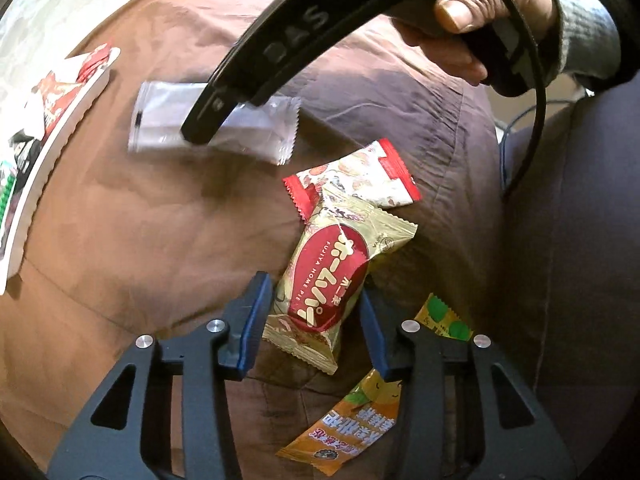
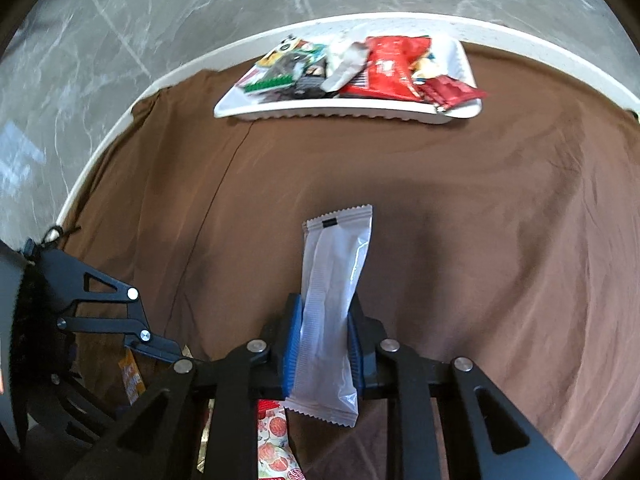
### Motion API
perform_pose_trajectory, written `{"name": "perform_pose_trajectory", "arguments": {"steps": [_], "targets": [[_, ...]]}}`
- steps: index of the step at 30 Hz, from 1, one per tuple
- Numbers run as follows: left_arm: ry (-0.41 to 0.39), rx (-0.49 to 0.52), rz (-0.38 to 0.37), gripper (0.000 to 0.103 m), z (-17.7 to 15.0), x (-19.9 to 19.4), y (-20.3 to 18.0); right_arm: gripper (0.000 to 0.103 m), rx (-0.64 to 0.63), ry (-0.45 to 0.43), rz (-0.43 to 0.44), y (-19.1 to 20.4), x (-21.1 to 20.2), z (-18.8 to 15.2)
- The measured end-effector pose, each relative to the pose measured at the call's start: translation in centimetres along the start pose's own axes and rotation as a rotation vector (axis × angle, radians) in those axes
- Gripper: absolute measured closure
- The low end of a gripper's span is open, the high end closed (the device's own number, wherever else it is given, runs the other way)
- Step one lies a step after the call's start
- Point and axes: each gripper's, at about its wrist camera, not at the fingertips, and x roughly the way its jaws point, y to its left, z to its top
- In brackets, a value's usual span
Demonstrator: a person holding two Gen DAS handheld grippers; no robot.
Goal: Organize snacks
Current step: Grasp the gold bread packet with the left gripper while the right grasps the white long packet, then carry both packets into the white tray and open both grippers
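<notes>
My left gripper point(image 1: 314, 316) is open, its blue-padded fingers on either side of a gold and red Home Pie packet point(image 1: 336, 276) that lies on the brown cloth. My right gripper point(image 2: 324, 340) is shut on a white snack packet point(image 2: 334, 280) and holds it above the cloth; the packet also shows in the left wrist view point(image 1: 256, 128), under the right gripper's black finger point(image 1: 224, 108). A white tray point(image 2: 348, 114) with several snack packets stands at the far edge of the table; it also shows in the left wrist view point(image 1: 52, 140) at the left.
A red and white fruit-print packet point(image 1: 360, 176) lies behind the Home Pie packet. An orange packet point(image 1: 352, 424) and a yellow-green packet point(image 1: 440, 320) lie near my left gripper. The table's white rim point(image 2: 120, 128) and a grey marble floor point(image 2: 120, 40) lie beyond.
</notes>
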Motion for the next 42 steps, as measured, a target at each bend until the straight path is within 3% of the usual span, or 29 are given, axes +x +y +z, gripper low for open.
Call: {"name": "perform_pose_trajectory", "arguments": {"steps": [14,42], "targets": [[-0.063,-0.255,-0.072,0.069,-3.0,-1.0,3.1,0.080,0.117,-0.046,0.079,-2.0,-0.9,0.5],[-0.200,-0.501,-0.192,0.071,-4.7,-2.8,6.5,0.080,0.183,-0.088,0.172,-2.4,-2.0,2.4]]}}
